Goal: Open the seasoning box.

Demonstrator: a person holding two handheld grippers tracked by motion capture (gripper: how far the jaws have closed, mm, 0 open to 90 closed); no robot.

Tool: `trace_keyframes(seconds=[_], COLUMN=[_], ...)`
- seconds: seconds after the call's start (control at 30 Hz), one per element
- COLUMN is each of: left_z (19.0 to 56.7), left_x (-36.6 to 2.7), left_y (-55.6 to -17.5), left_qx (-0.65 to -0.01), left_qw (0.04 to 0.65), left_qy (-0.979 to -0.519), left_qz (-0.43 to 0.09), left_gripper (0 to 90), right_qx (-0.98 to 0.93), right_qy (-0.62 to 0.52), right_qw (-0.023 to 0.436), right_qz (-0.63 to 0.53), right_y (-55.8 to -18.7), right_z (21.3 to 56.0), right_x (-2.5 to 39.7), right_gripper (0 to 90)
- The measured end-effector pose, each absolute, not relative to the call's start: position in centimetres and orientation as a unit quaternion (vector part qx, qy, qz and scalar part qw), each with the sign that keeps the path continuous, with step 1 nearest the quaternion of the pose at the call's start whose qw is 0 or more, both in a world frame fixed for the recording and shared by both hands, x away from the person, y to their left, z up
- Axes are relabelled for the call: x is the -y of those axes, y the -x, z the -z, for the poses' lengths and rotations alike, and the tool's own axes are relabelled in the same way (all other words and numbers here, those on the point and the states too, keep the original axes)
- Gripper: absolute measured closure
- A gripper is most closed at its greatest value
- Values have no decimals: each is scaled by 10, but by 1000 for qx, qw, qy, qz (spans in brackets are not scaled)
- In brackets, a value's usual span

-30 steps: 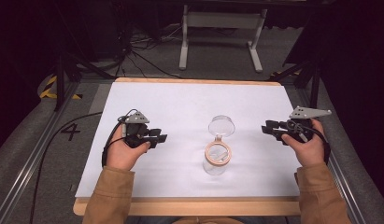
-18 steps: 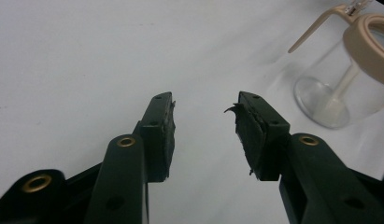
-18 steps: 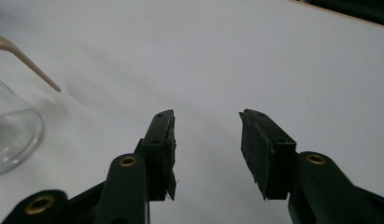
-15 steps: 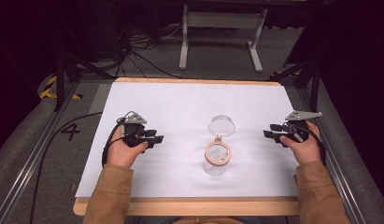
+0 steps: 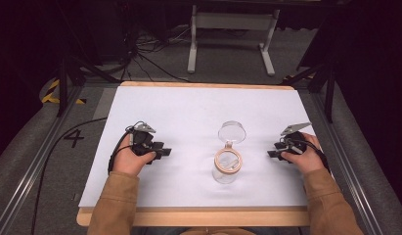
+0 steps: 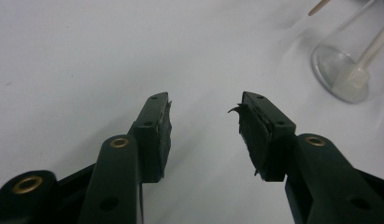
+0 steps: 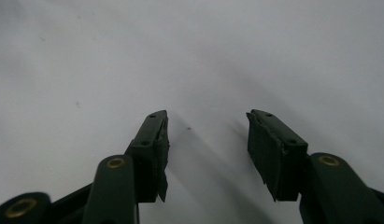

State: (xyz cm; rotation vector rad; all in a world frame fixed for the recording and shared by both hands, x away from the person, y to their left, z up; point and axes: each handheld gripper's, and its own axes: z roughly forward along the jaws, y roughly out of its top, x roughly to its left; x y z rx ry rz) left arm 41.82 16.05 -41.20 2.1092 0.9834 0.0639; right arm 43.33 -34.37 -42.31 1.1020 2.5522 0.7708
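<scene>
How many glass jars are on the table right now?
1. A clear glass jar with a wooden-rimmed mouth stands near the table's middle, its round glass lid hinged open behind it, between the two grippers. Nothing seems hidden.

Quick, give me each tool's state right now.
Left tool: open, holding nothing, over bare table.
Right tool: open, holding nothing.

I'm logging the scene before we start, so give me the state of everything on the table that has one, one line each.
Glass jar: upright on the table, open, nothing visible inside.
Hinged lid: swung back, away from the person, off the mouth.
Left gripper: jaws open, holding nothing, held low over the table left of the jar.
Right gripper: jaws open, holding nothing, low on the jar's right.
</scene>
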Motion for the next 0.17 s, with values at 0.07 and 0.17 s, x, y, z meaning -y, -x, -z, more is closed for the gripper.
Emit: trace_keyframes(seconds=[0.07, 0.17], left_z=[412, 411], left_x=[-160, -160], left_y=[-418, -418], left_qx=[-387, -387], left_qw=[397, 397], left_qy=[-832, -832], left_qz=[-22, -21], left_gripper=[534, 530], right_qx=[-878, -877], right_qy=[-376, -374], right_qw=[129, 130], right_qz=[-267, -273], right_y=[-433, -432], right_z=[422, 422], right_x=[341, 339], right_gripper=[486, 486])
